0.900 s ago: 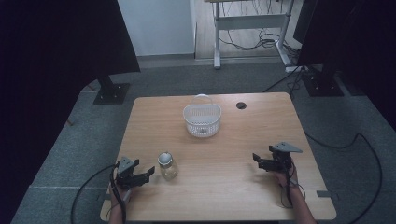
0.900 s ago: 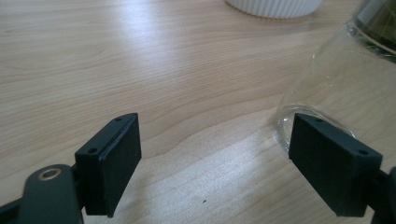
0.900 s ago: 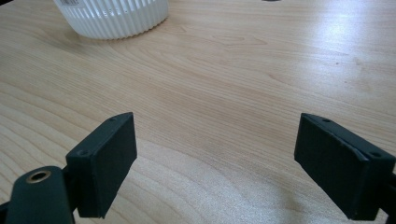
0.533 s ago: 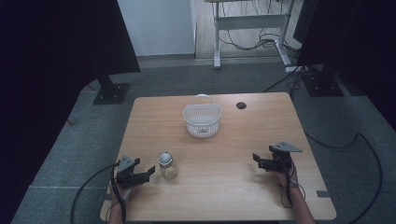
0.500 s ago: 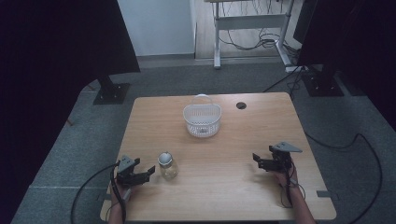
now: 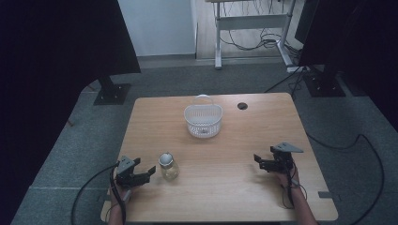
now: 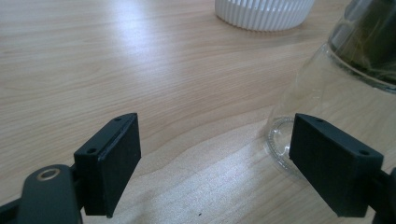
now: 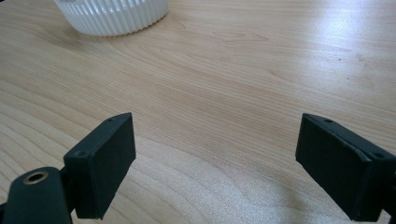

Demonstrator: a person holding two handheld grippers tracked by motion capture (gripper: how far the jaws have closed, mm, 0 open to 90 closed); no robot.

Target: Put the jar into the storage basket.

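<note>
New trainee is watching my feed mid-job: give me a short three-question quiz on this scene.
1. True or false: the left gripper is clamped on the glass jar.
2. What stands at the far middle of the table? A) white basket B) metal pot C) cardboard box
3. Which gripper is nearer the jar?

Key:
1. False: its jaws stand open, the jar just beside them.
2. A, the white basket.
3. The left gripper; the right gripper is open over bare wood.

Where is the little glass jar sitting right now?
In the high view the glass jar stands upright on the near left part of the wooden table, just right of the left hand-held gripper, with the white basket farther back.
</note>
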